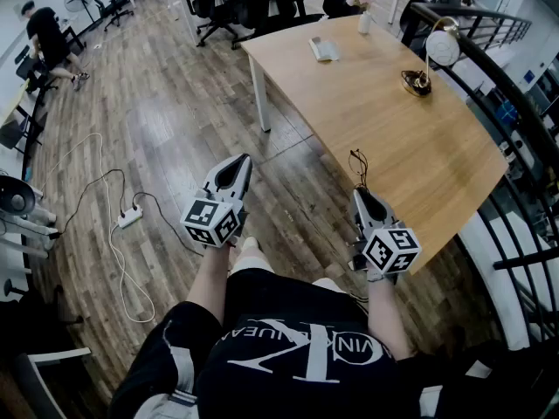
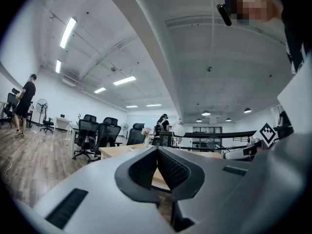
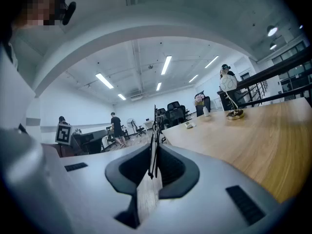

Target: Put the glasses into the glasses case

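1. Clenched on the folded glasses (image 3: 155,128), the right gripper (image 3: 154,147) pinches only a thin stretch of black frame, and the rest juts up past the tips.
2. Left gripper (image 2: 157,149): jaws together, nothing between them.
3. Risk (a judgement): so slim a pinch could let the glasses swivel or slip out if swung fast toward the wooden table (image 1: 410,147).
4. A pale flat object (image 1: 324,49) — probably the glasses case — lies at the table's far end, well apart from both grippers.
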The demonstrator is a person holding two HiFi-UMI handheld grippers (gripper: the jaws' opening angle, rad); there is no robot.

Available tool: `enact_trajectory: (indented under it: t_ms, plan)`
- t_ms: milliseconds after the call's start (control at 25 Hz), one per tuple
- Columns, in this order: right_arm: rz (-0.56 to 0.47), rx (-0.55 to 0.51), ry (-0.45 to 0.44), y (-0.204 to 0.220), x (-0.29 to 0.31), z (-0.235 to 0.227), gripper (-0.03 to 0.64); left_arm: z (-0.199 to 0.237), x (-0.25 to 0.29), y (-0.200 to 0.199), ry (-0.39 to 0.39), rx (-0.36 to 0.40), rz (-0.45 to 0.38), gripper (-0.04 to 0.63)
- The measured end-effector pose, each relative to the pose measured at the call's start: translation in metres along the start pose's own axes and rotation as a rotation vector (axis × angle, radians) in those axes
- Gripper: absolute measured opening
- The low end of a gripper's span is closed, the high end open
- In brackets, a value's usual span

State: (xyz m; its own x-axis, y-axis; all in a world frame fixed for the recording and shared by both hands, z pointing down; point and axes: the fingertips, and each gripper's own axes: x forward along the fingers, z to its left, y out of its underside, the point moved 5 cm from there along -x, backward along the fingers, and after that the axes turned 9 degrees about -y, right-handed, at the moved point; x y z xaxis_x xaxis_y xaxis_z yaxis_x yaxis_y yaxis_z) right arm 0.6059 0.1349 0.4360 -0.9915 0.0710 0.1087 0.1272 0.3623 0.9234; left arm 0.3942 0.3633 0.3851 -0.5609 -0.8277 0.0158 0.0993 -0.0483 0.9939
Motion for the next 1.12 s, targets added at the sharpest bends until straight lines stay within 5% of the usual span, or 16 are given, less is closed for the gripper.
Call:
enact_trajectory:
  t_ms: [360, 720, 1120]
  plan:
    - [-0.027, 0.046, 0.023, 0.006, 0.039, -0.033, 0.052, 0.018, 0.042, 0.02, 0.029, 0.034, 0.038, 0.015]
    - [0.024, 0.074, 0.026, 0.007, 0.104, -0.066, 0.052, 0.063, 0.114, 0.035, 0.034, -0.036, 0.096, 0.015]
    - [0.016, 0.124, 0.091, -0.028, 0.185, -0.099, 0.053, 0.108, 0.217, 0.025, 0.13, -0.072, 0.135, 0.015]
